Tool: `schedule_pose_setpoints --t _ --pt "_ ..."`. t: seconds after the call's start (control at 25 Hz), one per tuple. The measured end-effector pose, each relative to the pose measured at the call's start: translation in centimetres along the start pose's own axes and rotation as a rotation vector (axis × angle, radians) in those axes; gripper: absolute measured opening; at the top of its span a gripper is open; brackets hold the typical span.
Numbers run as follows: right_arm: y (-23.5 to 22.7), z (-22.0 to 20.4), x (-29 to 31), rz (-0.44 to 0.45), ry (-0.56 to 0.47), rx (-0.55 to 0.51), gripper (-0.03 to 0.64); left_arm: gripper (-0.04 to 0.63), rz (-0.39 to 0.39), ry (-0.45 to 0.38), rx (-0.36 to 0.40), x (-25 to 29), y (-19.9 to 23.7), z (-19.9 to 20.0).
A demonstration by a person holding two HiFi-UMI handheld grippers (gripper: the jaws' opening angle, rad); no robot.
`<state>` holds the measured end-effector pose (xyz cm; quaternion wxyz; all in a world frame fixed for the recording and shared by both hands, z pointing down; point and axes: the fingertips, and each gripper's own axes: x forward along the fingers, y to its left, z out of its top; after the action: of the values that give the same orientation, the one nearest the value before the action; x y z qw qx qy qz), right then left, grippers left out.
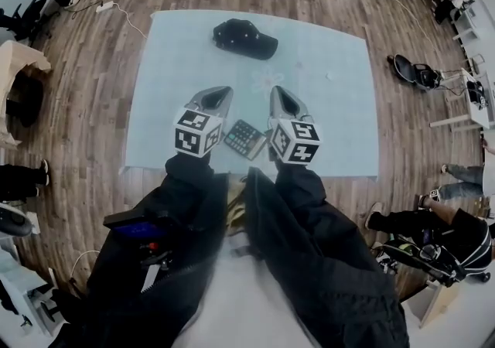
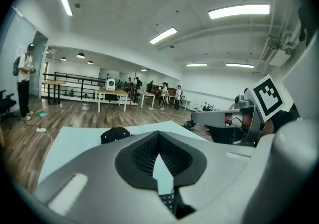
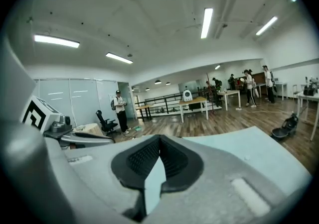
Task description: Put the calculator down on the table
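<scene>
The calculator (image 1: 245, 138), dark with rows of keys, lies flat on the pale blue table (image 1: 332, 107) near its front edge. Both grippers hang above it, apart from it, and point toward the far side. My left gripper (image 1: 219, 93) is over the calculator's left side, its jaws closed tip to tip with nothing between them. In the left gripper view (image 2: 159, 136) a strip of the calculator's keys (image 2: 168, 202) shows below the jaws. My right gripper (image 1: 277, 93) is over the right side, also shut and empty. The right gripper view (image 3: 160, 138) shows only table beyond the jaws.
A black cap (image 1: 245, 38) lies at the table's far middle. Wooden floor surrounds the table. A black bag (image 1: 414, 72) sits on the floor at the right, a cardboard box (image 1: 15, 60) at the left. People stand and sit around the room's edges.
</scene>
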<state>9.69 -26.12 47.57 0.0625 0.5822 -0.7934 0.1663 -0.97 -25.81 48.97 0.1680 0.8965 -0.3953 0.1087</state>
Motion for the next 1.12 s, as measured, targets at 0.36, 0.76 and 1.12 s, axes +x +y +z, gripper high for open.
schedule_pose_setpoints --t 0.36,0.76,1.12 --pt "4.4 9.0 -3.3 0.041 -0.182 -0.168 0.002 -0.004 0.023 -0.238 0.115 -3.5 -2.7 10.0" --pt "6.3 12.7 -4.9 0.033 -0.268 -0.244 0.0 -0.003 0.009 -0.338 0.167 -5.2 -4.9 14.4" --pt "7.0 13.9 -5.8 0.017 -0.323 -0.283 0.0 -0.004 0.025 -0.376 0.191 -5.9 -5.4 15.2"
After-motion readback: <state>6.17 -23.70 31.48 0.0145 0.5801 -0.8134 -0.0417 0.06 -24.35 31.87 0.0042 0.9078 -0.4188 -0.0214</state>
